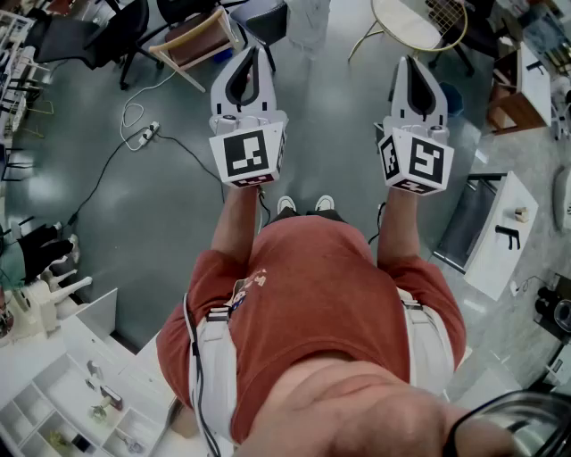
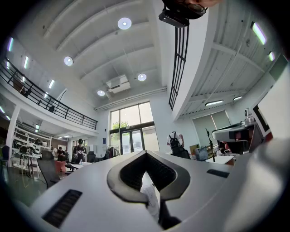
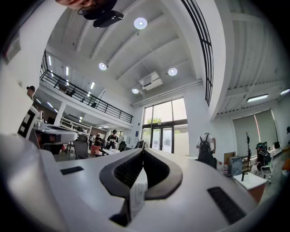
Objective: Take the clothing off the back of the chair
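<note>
A pale cloth [image 1: 309,20] hangs at the top edge of the head view, beside a dark chair [image 1: 268,22]; I cannot tell whether it rests on the chair's back. My left gripper [image 1: 254,52] is held out at chest height, well short of it, with its jaws together and nothing between them. My right gripper [image 1: 409,62] is level with the left one, jaws also together and empty. In the left gripper view the left gripper [image 2: 145,153] points slightly upward into a tall hall, and the right gripper [image 3: 143,150] does the same in the right gripper view. Neither of these views shows the cloth.
A wooden chair [image 1: 192,40] and a black office chair [image 1: 98,31] stand at the far left, a round table [image 1: 415,22] at the far right. A power strip with its cable [image 1: 147,134] lies on the grey floor. White desk [image 1: 504,236] at right, white shelves [image 1: 53,393] at lower left.
</note>
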{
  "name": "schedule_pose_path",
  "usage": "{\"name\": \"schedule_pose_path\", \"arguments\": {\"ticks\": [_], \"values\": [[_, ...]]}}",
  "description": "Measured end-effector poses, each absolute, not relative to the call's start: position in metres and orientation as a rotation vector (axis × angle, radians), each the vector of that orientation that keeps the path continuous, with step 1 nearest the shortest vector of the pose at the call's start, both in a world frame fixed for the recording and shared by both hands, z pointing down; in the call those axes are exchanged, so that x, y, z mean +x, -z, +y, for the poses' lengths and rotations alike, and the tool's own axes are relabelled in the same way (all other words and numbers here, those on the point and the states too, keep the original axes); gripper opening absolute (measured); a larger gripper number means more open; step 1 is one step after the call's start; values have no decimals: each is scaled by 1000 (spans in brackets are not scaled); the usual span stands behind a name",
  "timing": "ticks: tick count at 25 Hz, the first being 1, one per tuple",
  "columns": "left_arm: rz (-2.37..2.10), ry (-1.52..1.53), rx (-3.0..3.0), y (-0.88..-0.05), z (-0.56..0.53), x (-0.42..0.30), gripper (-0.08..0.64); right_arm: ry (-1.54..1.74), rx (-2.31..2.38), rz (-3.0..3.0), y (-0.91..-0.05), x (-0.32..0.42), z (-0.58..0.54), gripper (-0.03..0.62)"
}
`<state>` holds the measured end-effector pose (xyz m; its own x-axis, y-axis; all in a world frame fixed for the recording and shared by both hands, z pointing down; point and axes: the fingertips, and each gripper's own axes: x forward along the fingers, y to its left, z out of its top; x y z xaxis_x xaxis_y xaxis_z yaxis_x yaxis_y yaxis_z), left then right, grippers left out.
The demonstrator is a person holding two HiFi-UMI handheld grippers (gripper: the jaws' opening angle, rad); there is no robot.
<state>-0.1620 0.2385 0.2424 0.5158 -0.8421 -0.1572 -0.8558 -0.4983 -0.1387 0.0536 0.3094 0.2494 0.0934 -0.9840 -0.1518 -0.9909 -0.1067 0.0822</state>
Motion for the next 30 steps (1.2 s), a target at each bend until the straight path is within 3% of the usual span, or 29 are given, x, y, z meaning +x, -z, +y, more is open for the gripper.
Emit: {"name": "schedule_pose_path", "arguments": {"ticks": [30], "values": [[1496, -65, -2547, -259, 258, -83, 14, -127, -2214, 2091, -283, 133, 315, 25]]}}
